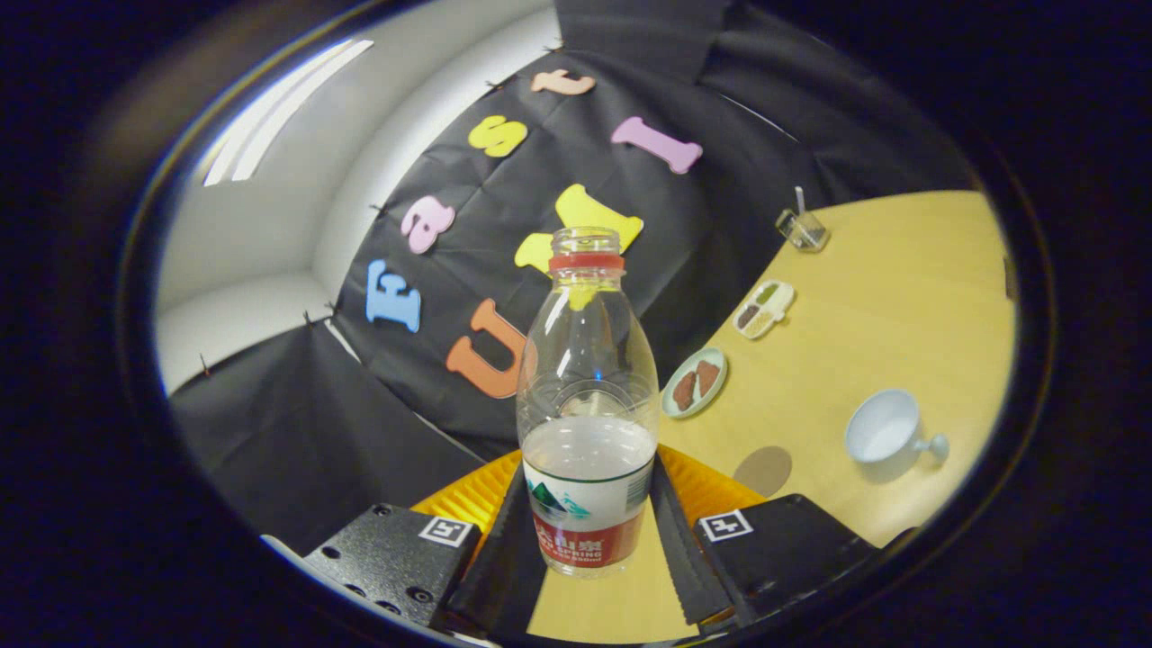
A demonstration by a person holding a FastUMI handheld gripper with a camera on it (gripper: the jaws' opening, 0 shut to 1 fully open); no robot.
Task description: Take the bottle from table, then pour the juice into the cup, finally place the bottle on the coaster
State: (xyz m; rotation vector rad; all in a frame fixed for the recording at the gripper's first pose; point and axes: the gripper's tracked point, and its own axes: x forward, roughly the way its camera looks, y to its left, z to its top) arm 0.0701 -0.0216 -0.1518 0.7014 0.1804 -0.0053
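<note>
A clear plastic bottle (587,405) with a red neck ring and no cap stands between my fingers, held off the table and roughly upright. It is partly full of clear liquid. My gripper (589,540) is shut on the bottle at its labelled lower part, with both pads pressing its sides. To the right, beyond the fingers, a white cup (886,432) with a handle sits on the wooden table (900,297). A round brown coaster (763,469) lies on the table between the bottle and the cup.
A round plate (694,382) with brown pieces lies beyond the coaster. Farther off are a small divided dish (763,309) and a clear container (803,229) with a stick in it, near the table's far edge by the black cloth wall.
</note>
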